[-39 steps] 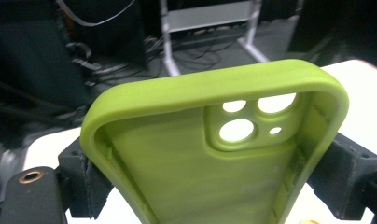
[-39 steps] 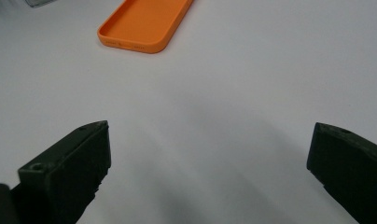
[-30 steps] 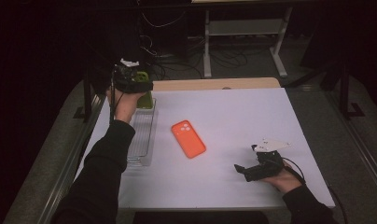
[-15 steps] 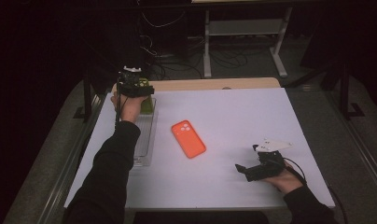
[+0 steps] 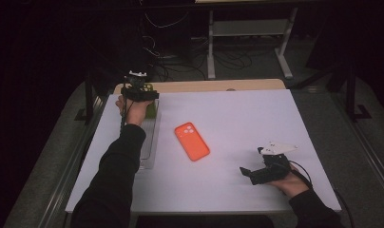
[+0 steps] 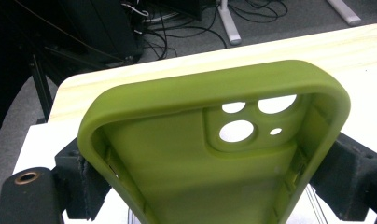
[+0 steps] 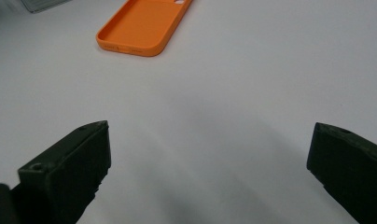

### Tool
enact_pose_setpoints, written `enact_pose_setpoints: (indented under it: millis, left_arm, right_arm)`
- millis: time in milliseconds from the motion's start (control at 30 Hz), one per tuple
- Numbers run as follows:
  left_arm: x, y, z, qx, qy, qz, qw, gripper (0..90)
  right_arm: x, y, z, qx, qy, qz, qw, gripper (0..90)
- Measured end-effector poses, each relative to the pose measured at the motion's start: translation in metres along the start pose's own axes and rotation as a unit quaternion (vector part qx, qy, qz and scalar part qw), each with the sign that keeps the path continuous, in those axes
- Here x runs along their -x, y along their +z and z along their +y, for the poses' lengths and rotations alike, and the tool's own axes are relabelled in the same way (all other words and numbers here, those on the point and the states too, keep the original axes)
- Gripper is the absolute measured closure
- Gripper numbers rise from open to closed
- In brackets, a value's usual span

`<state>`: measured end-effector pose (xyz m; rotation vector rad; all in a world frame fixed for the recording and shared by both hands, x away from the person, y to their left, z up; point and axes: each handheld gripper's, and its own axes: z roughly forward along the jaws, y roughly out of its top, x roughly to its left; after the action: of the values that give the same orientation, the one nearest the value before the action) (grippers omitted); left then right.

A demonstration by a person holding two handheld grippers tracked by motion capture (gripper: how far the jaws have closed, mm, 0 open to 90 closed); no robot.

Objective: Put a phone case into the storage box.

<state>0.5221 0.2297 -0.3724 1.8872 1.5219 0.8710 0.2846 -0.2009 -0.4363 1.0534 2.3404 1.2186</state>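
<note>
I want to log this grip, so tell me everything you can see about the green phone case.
The green phone case is an olive-green shell of soft, rubbery-looking material, empty, its hollow inside facing the left gripper's camera. A raised camera block near its top has three round holes and one small one. The left gripper is shut on it, black jaws pressing its two long sides. In the high view it is held at the table's far left corner, over the far end of a clear tray. Whether it touches the tray cannot be told.

So the phone case (image 5: 192, 141) lies flat mid-table (image 5: 237, 114), the clear tray (image 5: 148, 142) just to its left. Left gripper (image 5: 139, 91) holds another case (image 6: 214, 154) above the tray's far end; right gripper (image 5: 259, 172) sits near-right.
</note>
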Motion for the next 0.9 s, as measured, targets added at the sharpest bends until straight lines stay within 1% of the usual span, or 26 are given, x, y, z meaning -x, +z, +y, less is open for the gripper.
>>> enact_pose_setpoints:
  millis: [100,167,200,367,467,533,567,633,667,700,733,767,833,867,900]
  left_arm:
    - [0.0,0.001,0.0,0.0,0.002,0.001,1.0,10.6]
    - [-0.001,0.002,0.0,0.003,-0.002,-0.002,1.0,9.5]
    - [-0.002,0.002,0.0,-0.001,-0.002,-0.005,1.0,8.4]
    - [-0.003,0.003,0.0,0.003,-0.008,-0.014,0.9999,0.4]
    - [-0.004,0.001,0.001,0.013,-0.005,-0.018,0.9997,0.0]
    - [-0.006,-0.002,0.002,0.019,-0.009,-0.023,0.9995,0.0]
    - [-0.007,-0.003,0.003,0.019,-0.007,-0.024,0.9995,0.0]
    - [-0.01,-0.007,0.004,0.022,-0.006,-0.031,0.9993,0.0]
    - [-0.012,-0.009,0.006,0.023,-0.001,-0.036,0.9991,0.0]
    - [-0.013,-0.011,0.007,0.021,-0.001,-0.039,0.999,0.0]
    - [-0.014,-0.013,0.007,0.023,-0.002,-0.044,0.9988,0.0]
    - [-0.015,-0.016,0.008,0.021,0.0,-0.049,0.9986,0.0]
    - [-0.018,-0.021,0.01,0.026,0.003,-0.058,0.998,0.0]
    - [-0.02,-0.024,0.01,0.022,0.009,-0.064,0.9977,0.0]
    - [-0.02,-0.028,0.01,0.018,0.007,-0.071,0.9973,0.0]
  right_arm:
    - [0.0,0.0,0.0,0.0,0.0,0.0,1.0,0.0]
    - [0.0,0.0,0.0,0.0,0.0,0.0,1.0,0.0]
    - [0.0,0.0,0.0,0.0,0.0,0.0,1.0,0.0]
    - [0.0,0.0,0.0,0.0,0.0,0.0,1.0,0.0]
    - [0.0,0.0,0.0,0.0,0.001,0.0,1.0,0.0]
    - [0.0,0.0,0.0,0.0,0.003,0.0,1.0,0.0]
    - [0.0,0.0,0.0,0.0,0.002,0.0,1.0,0.0]
    - [0.0,0.0,0.0,0.0,0.002,0.0,1.0,0.0]
    - [0.0,0.0,0.0,0.0,0.002,0.0,1.0,0.0]
    - [0.0,0.0,0.0,0.0,0.001,-0.001,1.0,0.0]
    - [0.0,0.0,0.0,0.0,0.001,-0.001,1.0,0.0]
    - [-0.001,0.0,0.0,0.0,0.003,0.0,1.0,0.0]
    - [0.0,0.0,0.0,0.0,0.002,-0.001,1.0,0.0]
    - [0.0,0.0,0.0,0.0,0.003,-0.001,1.0,0.0]
    - [0.0,0.0,0.0,0.0,0.003,-0.001,1.0,0.0]
